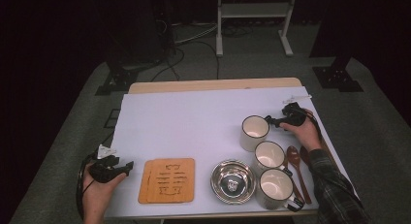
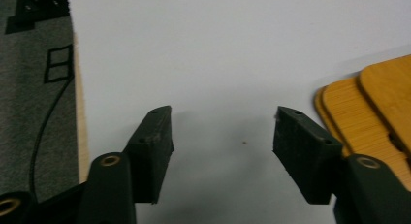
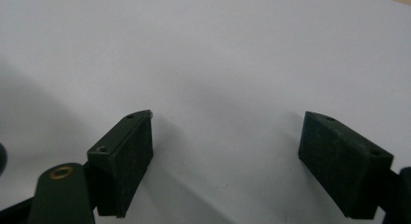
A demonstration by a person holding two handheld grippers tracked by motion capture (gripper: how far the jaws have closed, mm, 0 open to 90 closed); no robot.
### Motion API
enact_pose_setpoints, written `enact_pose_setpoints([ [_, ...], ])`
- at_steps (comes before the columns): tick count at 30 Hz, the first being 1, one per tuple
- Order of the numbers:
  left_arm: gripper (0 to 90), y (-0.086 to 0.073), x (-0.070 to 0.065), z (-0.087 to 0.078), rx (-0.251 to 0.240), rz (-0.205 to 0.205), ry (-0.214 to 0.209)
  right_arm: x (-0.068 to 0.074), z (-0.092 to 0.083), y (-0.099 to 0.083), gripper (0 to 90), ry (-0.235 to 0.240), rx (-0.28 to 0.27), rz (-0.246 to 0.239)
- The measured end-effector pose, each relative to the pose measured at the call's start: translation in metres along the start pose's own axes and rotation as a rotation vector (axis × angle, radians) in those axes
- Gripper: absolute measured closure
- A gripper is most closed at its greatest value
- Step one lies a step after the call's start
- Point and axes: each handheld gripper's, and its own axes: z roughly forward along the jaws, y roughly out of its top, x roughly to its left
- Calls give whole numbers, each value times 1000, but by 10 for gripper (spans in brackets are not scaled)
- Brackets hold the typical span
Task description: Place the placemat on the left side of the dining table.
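Coasters (image 1: 166, 181), two bamboo ones stacked slightly askew, lay at the near edge of the white table (image 1: 194, 117) in the high view, just beside the left gripper (image 1: 127, 167), whose tips pointed at the stack without touching it. To their right stood a steel bowl (image 1: 233, 181), then three white mugs (image 1: 269, 158) in a diagonal row, with two brown spoons (image 1: 296, 168) beside them. The right gripper (image 1: 271, 120) sat close behind the farthest mug (image 1: 254, 132), near its handle side; whether it touched the mug could not be told from there.

In the left gripper view the jaws stood partly spread with nothing between them but bare tabletop. The coasters (image 2: 373, 103) lay off to the right, just beyond the right-hand jaw, so the claw was not yet lined up on them.

In the right gripper view the jaws were spread wide over plain white surface, pinching nothing.

Judging by this, the step in hand was the approach: the left claw readied for the coaster stack, nothing grasped yet. The next move would call for sliding that gripper toward the stack's edge, getting one jaw under or over the top coaster, and closing on the thin board without pushing the pair away.
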Motion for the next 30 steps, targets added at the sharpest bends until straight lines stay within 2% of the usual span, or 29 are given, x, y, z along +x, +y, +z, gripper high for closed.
enact_pose_setpoints([
  [4,313,-5,4,2,-7,-3,-4,0,0,0,182,2,0,1],
  [7,240,-8,4,5,11,-2,-1,0,0,0,180,3,1,1],
  [9,225,-10,4,7,14,-2,0,0,0,0,179,3,2,3],
  [14,166,-15,2,8,-13,16,-1,-1,0,0,180,8,0,2],
  [18,153,-19,1,9,-53,9,-1,-3,-2,0,207,16,1,-3],
  [26,137,-20,1,9,-57,17,-4,-5,-8,7,287,31,9,10],
  [30,136,-20,1,9,-59,18,-3,-5,-11,12,359,12,13,25],
])
